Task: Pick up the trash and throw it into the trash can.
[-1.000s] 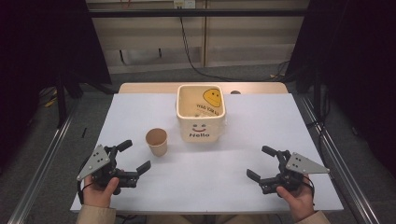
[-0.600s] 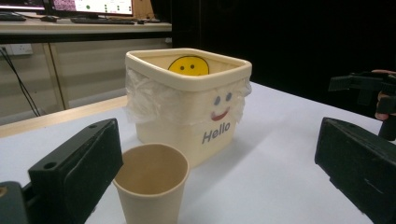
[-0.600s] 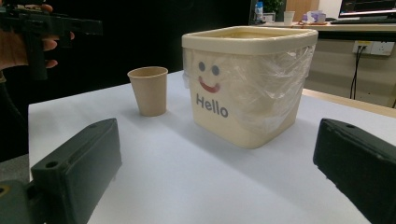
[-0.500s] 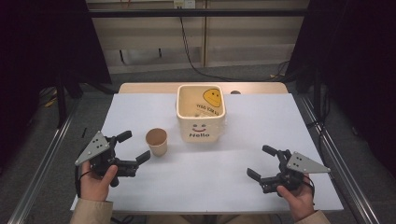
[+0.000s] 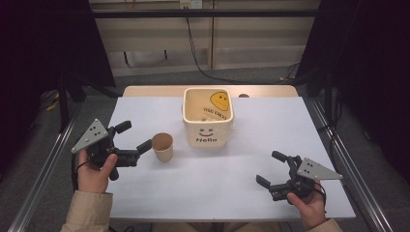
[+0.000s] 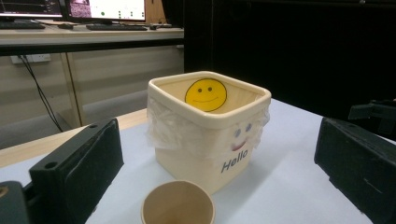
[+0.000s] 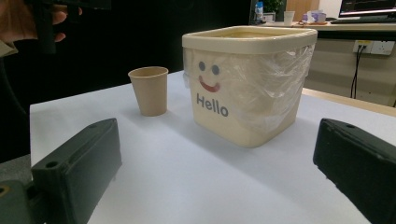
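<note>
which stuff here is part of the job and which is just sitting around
In the job:
left gripper, open, closing in on the paper cup

Just about:
Hello bin with its plastic liner
right gripper, open, resting near the table edge

white table (image 5: 208, 183), paper cup (image 5: 163, 147), cream bin (image 5: 208, 121)

Left gripper (image 5: 134, 136) beside paper cup (image 5: 162, 147)

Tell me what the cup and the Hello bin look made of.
Cup: most likely paper, matte tan, with a thin rolled rim and no gloss. Bin: looks like smooth cream plastic with a soft sheen and a thick moulded rim, the face and lettering printed on. Clear crinkled film under its rim looks like a thin plastic liner bag.
</note>
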A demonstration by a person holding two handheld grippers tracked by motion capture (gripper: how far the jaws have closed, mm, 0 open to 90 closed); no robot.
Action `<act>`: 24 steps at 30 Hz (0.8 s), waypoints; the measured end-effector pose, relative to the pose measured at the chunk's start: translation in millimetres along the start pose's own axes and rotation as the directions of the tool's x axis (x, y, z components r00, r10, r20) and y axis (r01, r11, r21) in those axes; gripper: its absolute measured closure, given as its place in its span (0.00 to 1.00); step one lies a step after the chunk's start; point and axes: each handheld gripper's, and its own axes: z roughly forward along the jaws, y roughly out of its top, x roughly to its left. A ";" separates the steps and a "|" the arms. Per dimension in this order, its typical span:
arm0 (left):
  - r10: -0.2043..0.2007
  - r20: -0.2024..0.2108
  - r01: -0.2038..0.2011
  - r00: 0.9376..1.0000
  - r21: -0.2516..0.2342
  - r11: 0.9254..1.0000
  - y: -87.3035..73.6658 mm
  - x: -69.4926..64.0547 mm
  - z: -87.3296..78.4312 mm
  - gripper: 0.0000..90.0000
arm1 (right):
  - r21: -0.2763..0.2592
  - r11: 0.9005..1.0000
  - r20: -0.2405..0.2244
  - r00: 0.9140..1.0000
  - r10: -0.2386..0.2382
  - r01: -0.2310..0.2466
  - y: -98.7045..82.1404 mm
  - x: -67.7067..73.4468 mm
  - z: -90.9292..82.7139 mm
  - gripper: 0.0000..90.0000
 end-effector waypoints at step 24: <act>0.006 -0.047 -0.005 0.999 0.015 1.000 52.8 12.2 7.0 0.01 | 0.004 1.000 -0.005 1.000 -0.005 0.005 1.1 1.6 1.3 0.01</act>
